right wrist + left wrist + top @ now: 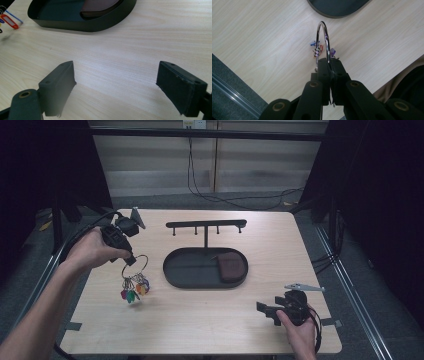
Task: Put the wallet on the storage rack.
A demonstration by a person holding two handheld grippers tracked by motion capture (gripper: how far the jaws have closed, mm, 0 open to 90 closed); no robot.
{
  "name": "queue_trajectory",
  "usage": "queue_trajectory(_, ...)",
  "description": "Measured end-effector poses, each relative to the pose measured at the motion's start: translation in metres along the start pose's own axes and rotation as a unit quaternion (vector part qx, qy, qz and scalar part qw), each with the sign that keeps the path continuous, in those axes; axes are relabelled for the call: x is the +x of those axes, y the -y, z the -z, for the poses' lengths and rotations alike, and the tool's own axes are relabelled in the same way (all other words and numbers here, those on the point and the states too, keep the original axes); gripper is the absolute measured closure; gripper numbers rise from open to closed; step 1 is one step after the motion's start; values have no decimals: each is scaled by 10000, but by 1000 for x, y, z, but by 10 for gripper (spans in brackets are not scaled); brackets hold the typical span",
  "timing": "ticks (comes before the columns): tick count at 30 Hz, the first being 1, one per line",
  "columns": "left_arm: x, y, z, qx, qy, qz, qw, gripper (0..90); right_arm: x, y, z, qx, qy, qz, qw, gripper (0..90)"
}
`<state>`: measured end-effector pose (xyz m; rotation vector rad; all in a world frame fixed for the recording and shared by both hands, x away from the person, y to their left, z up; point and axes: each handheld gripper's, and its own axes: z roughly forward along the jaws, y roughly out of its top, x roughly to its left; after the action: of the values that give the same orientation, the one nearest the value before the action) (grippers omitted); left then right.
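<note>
My left gripper (pixel 131 261) is shut on a large silver key ring (pixel 137 265) and holds it above the left part of the table. Several coloured key tags (pixel 133 289) hang from the ring. In the left gripper view the ring (pixel 325 37) rises from between the closed jaws, tags (pixel 318 48) dangling behind it. A black oval tray (pixel 176 276) sits mid-table with a brown pouch (pixel 231 266) inside, under a black hook rack (pixel 206 225). My right gripper (pixel 265 313) rests near the front right, jaws wide open over bare wood (pixel 116 85).
The tray's wall (pixel 82 25) and the pouch (pixel 98 6) lie ahead of the right gripper, with coloured tags (pixel 10 21) at far left. Cables (pixel 200 190) trail on the floor beyond the table. Metal rails run along both table sides.
</note>
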<state>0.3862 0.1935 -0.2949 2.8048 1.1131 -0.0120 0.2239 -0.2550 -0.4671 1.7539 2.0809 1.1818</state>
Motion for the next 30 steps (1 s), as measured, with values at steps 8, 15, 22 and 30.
queue_trajectory(8, -5, -4, 16, -68, -3, -124, 9999, 878, 0, 0, 0, 20, 47, -14, 10000, 150)
queue_trajectory(15, -6, -8, 23, -207, -27, -15, 9998, 879, -1, 0, 0, -3, 75, -10, 10000, 151)
queue_trajectory(22, -10, -14, 29, -203, -76, -81, 9997, 878, 0, 1, -1, 44, 65, -19, 10000, 153)
queue_trajectory(30, -16, -27, 37, -204, -19, -164, 9997, 878, -1, 0, -2, 61, 66, 8, 10000, 154)
